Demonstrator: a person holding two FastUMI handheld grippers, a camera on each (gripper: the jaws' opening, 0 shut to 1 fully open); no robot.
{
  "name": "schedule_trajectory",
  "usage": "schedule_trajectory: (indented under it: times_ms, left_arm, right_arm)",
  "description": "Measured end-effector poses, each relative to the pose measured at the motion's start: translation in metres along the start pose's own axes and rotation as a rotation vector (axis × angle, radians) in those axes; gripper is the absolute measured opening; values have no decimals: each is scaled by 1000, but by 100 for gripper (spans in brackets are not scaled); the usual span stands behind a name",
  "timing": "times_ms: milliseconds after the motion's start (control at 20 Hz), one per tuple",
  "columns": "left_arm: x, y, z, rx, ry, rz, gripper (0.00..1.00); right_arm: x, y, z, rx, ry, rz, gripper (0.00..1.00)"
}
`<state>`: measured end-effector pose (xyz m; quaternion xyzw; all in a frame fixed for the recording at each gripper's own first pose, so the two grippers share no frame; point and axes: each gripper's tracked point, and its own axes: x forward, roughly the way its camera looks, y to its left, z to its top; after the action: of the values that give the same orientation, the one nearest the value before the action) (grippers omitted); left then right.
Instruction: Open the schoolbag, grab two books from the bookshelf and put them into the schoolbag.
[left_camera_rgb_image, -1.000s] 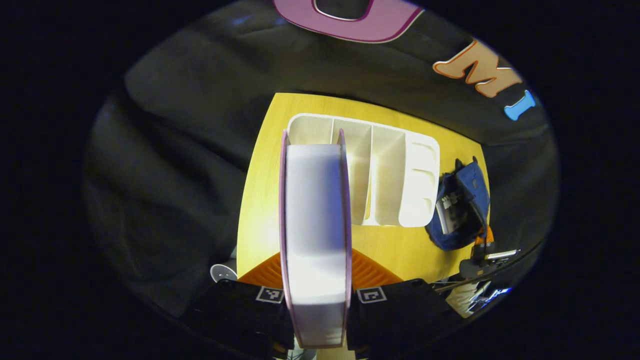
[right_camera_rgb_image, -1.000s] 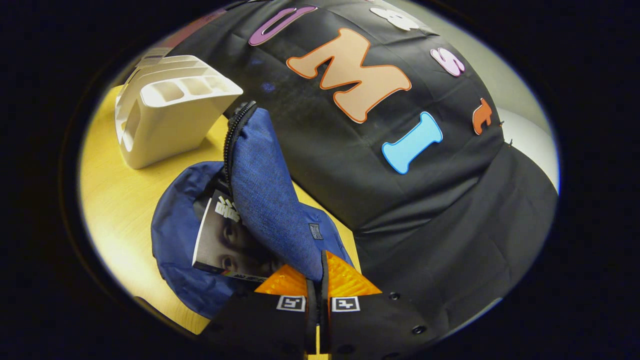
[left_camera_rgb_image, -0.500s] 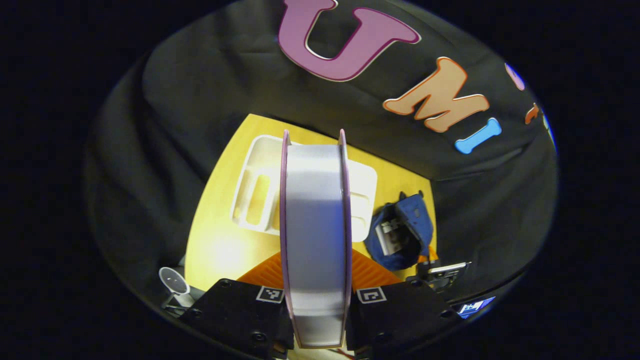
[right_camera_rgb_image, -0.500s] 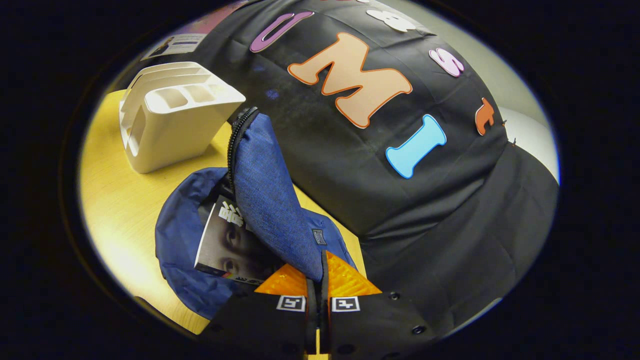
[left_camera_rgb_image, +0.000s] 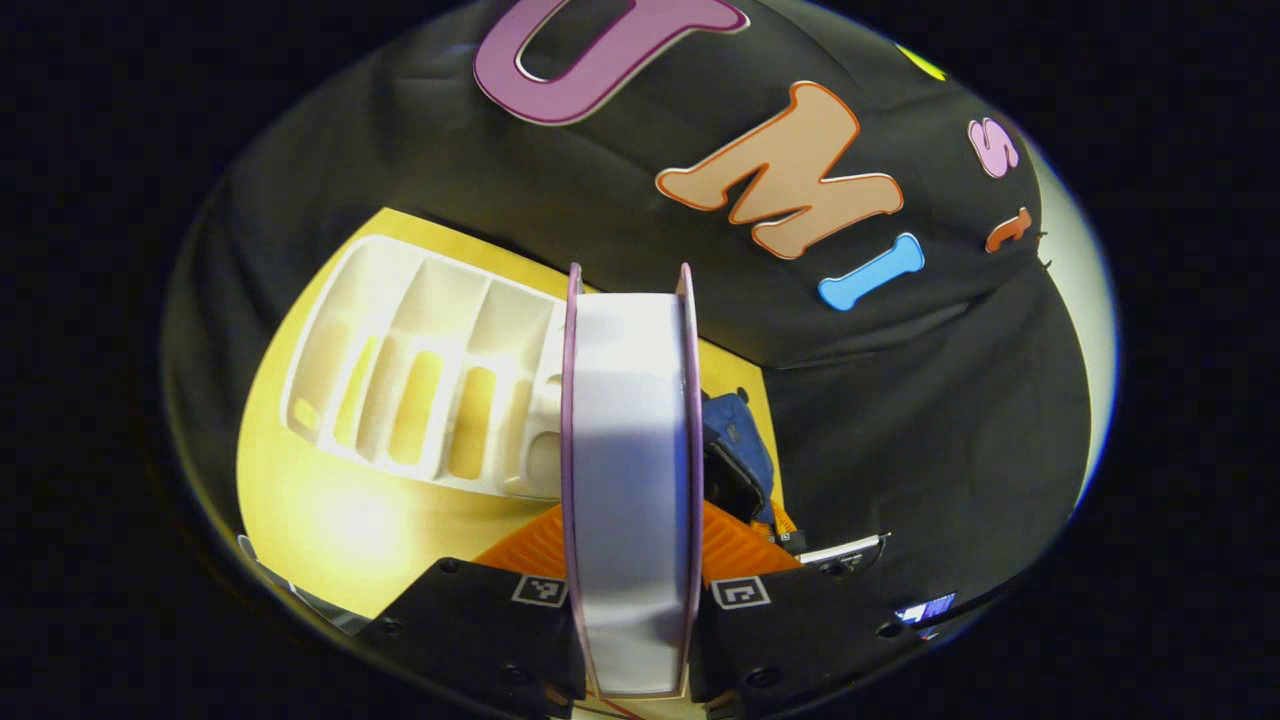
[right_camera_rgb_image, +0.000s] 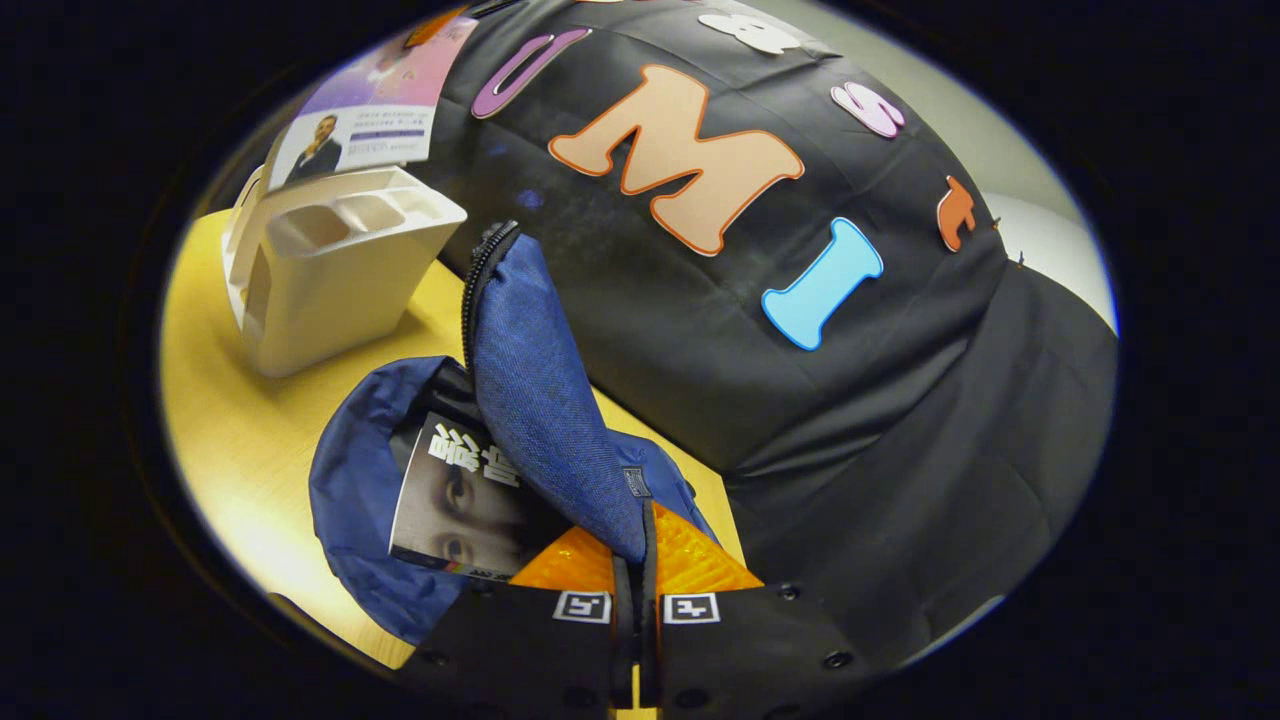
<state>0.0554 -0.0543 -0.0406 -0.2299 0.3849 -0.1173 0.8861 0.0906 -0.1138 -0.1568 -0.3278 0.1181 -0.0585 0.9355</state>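
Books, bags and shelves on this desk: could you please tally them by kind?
Books: 2, one clamped in the left gripper, one inside the bag.
Blue schoolbag: 1, flap pinched by the right gripper.
White bookshelf: 1.
Total: 4.

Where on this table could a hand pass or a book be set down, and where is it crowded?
Free: bare yellow table in front of the white bookshelf, left of the blue schoolbag. Crowded: the schoolbag mouth, where one book already sits and the right gripper pinches the flap upright.
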Motion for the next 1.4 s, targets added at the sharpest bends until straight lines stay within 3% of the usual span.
schedule_trajectory:
  times_ms: [250, 800, 1050, 1400]
  left_arm:
    - [58, -34, -46, -68, 42, -126, 37]
    - [162, -51, -89, -95, -28, -267, 37]
    - [211, -56, -115, -134, -18, -276, 38]
    - [268, -71, -128, -306, 29, -364, 36]
  right_arm:
    - [1, -8, 2, 27, 1, -7, 3]
    - [-1, -14, 3, 98, -7, 24, 3]
    - [1, -17, 6, 146, -15, 30, 3]
    - [-4, -5, 11, 162, -47, 75, 3]
